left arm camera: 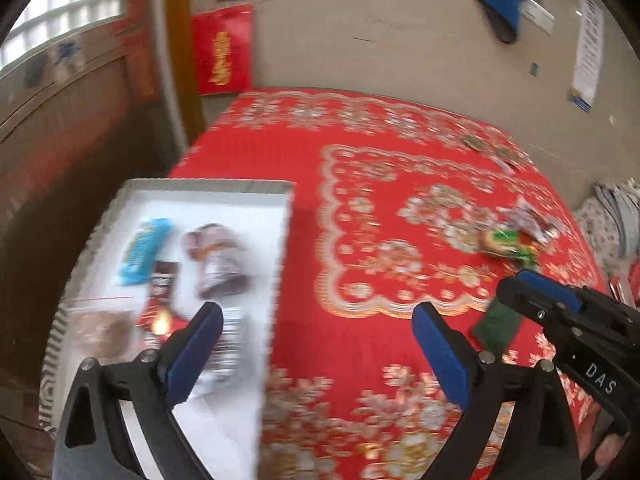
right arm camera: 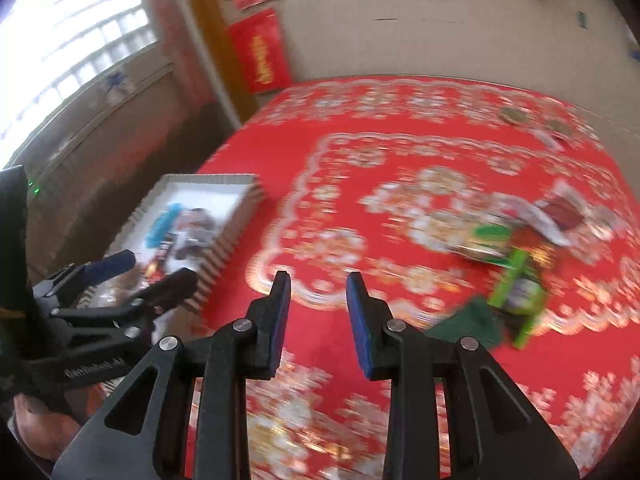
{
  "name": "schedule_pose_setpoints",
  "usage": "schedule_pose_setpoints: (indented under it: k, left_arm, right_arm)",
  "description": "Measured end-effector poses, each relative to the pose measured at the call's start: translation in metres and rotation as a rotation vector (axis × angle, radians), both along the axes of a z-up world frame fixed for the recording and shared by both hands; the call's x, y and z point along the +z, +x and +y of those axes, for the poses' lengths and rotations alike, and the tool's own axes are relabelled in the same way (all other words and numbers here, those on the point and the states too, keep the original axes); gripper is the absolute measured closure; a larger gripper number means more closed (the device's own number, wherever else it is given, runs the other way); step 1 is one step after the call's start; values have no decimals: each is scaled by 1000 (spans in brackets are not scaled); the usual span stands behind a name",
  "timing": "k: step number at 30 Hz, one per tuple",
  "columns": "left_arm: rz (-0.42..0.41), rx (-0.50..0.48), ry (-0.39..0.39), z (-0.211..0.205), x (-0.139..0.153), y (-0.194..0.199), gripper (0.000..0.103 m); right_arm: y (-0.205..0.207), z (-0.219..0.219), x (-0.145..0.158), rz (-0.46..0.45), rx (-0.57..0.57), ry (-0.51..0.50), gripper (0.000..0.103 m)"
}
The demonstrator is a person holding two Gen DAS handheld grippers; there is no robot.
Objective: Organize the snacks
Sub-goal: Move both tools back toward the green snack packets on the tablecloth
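A white tray with a striped ribbed rim [left arm camera: 208, 186] [right arm camera: 212, 178] sits at the left edge of the red patterned tablecloth [left arm camera: 360, 240]. In it lie a blue packet [left arm camera: 142, 250], a brown packet [left arm camera: 162, 280], a grey-brown packet [left arm camera: 216, 264] and a clear bag [left arm camera: 102, 330]. My left gripper [left arm camera: 318, 312] [right arm camera: 156, 268] is open wide and empty, straddling the tray's right wall. My right gripper [right arm camera: 318, 280] [left arm camera: 516, 280] hovers over the cloth with its jaws close together and nothing between them. A dark green packet [right arm camera: 472, 320] [left arm camera: 496, 328] lies just right of it. Beyond are a bright green packet [right arm camera: 516, 296] and a loose pile of snacks [right arm camera: 488, 240] [left arm camera: 508, 242].
The table stands against a beige wall with red paper hangings [left arm camera: 222, 48]. A window [right arm camera: 60, 40] is at the left. Small items [left arm camera: 474, 143] lie near the table's far right edge, and a stack of papers [left arm camera: 616, 208] sits off its right side. A hand [right arm camera: 36, 420] holds the left gripper.
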State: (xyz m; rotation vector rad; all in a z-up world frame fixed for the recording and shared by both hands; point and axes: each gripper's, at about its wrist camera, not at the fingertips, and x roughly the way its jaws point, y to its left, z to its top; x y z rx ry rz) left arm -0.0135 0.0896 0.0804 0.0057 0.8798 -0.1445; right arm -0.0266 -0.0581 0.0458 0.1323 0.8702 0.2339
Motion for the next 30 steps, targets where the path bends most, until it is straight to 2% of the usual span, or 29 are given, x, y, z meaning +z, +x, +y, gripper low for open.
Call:
schedule_pose_setpoints:
  k: [4,11,17,21,23,30]
  left_arm:
    - [20,-75,-10,-30,-4,0,6]
    - [70,-202,-8,-85,-18,1,6]
    - [100,-327,29,-131,-31,0,6]
    - [120,-415,83,-157,-41,0,6]
    - [126,-441,108,-166,-46,0,6]
    - [171,-508,119,-184,-61,5,6]
  right_arm:
    - [-14,-45,-2,10,-85,-44,75]
    - [-34,-111,-10,43,-215,-28,75]
    - [-40,-134,-15,49,-259,-1,75]
    - [-42,-143,-16,50,-275,16,75]
    - [-43,-144,-17,50,-275,22,75]
    - [-41,-152,-22,63,-283,41,75]
